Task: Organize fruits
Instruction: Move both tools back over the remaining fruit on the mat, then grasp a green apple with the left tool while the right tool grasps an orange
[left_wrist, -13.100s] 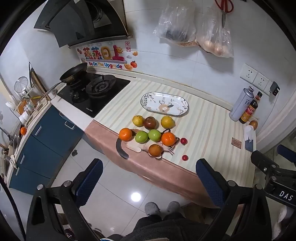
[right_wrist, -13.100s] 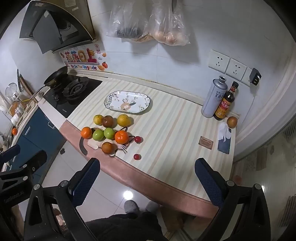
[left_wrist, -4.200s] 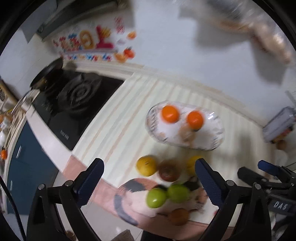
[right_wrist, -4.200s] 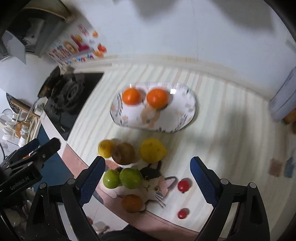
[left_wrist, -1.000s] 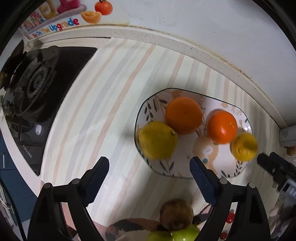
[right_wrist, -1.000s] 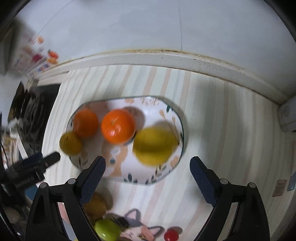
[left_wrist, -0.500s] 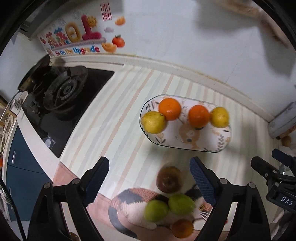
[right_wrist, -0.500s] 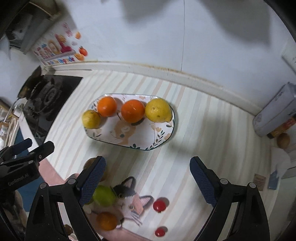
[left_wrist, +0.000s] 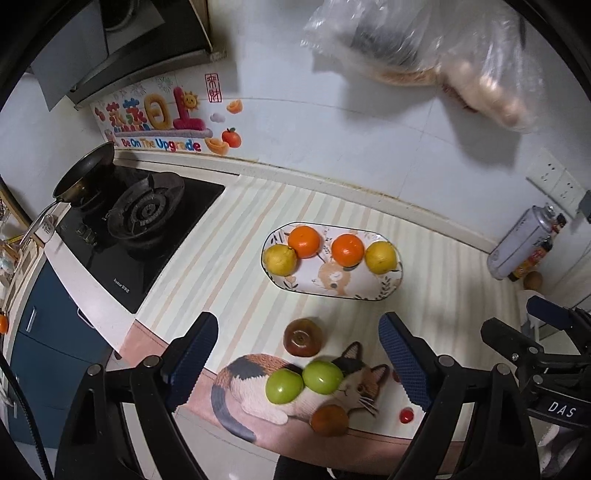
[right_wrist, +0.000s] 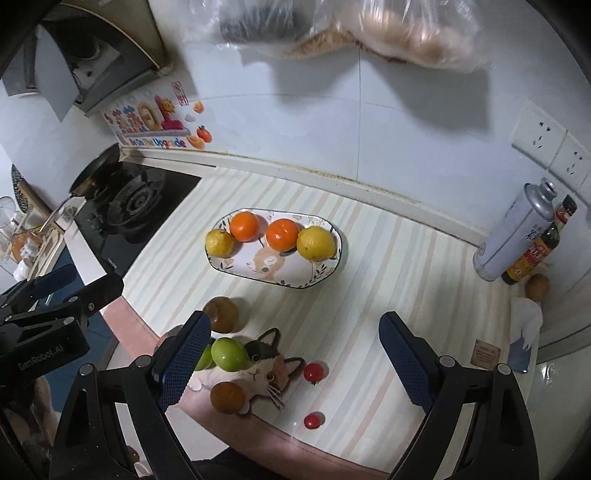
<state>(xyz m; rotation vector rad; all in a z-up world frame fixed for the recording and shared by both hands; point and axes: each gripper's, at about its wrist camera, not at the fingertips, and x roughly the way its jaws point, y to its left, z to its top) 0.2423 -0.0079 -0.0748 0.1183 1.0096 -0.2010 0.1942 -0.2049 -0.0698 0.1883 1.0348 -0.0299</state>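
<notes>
An oval patterned plate (left_wrist: 354, 290) (right_wrist: 255, 273) on the striped counter holds two oranges (left_wrist: 304, 241) (right_wrist: 282, 233) flanked by two yellow fruits (left_wrist: 381, 257) (right_wrist: 316, 243). Nearer the counter's front edge, a cat-shaped mat (left_wrist: 258, 402) (right_wrist: 271, 373) carries two green apples (left_wrist: 322, 377) (right_wrist: 229, 353) and a brown-orange fruit (left_wrist: 328, 420) (right_wrist: 227, 397). A dark brownish apple (left_wrist: 303, 336) (right_wrist: 221, 314) lies just beyond the mat. My left gripper (left_wrist: 297, 363) and my right gripper (right_wrist: 295, 360) hang high above this fruit, both open and empty.
Two small red tomatoes (right_wrist: 314, 372) (right_wrist: 312, 421) lie right of the mat. A gas hob (left_wrist: 144, 218) with a pan (left_wrist: 83, 173) is at the left. A spray can (right_wrist: 511, 236), a sauce bottle (right_wrist: 535, 247) and a brown fruit (right_wrist: 537, 286) stand at the right wall. Plastic bags (left_wrist: 424, 48) hang overhead.
Both grippers have pulled up and back from the plate, so the whole counter and the mat's fruit came into view. Both stay open. The fruit on the plate has not moved.
</notes>
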